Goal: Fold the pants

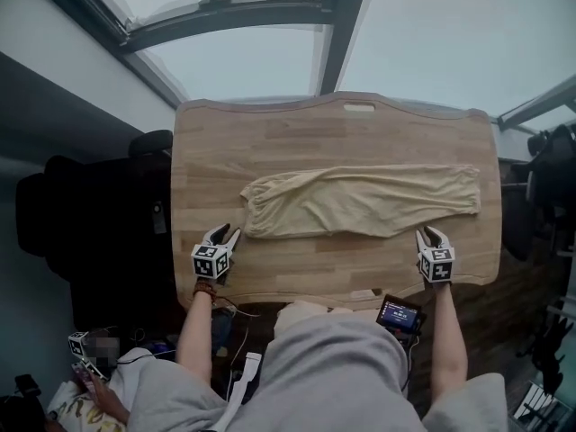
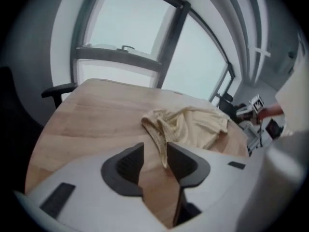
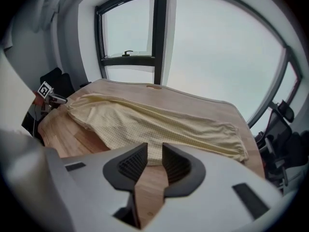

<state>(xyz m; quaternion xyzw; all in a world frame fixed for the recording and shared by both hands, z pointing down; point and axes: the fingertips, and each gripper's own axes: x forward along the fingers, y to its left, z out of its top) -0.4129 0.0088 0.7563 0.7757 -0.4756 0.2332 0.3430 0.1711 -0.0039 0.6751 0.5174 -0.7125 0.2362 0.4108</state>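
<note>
Left gripper view: the left gripper (image 2: 154,149) is holding its jaws apart over the bare table (image 2: 87,124). The gathered waist edge of the pants (image 2: 193,127) is trailing in beside the right-hand jaw, and nothing is pinching it.
Right gripper view: the right gripper (image 3: 150,151) is keeping a narrower gap and is likewise clamping nothing. Wood is showing between its jaws, and the near edge of the cloth is lying just past their tips.
Head view: the two grippers are hovering at the near long edge of the cloth, one at each end.
Pants: they are lying lengthwise across the middle of the table, with the waist at the left and the cuffs at the right.
Done, as I judge it: the legs appear to be lying one over the other, since only a single leg-wide strip is showing.
Left, as I judge it: the pants are still waiting to be gripped and folded end to end.
</note>
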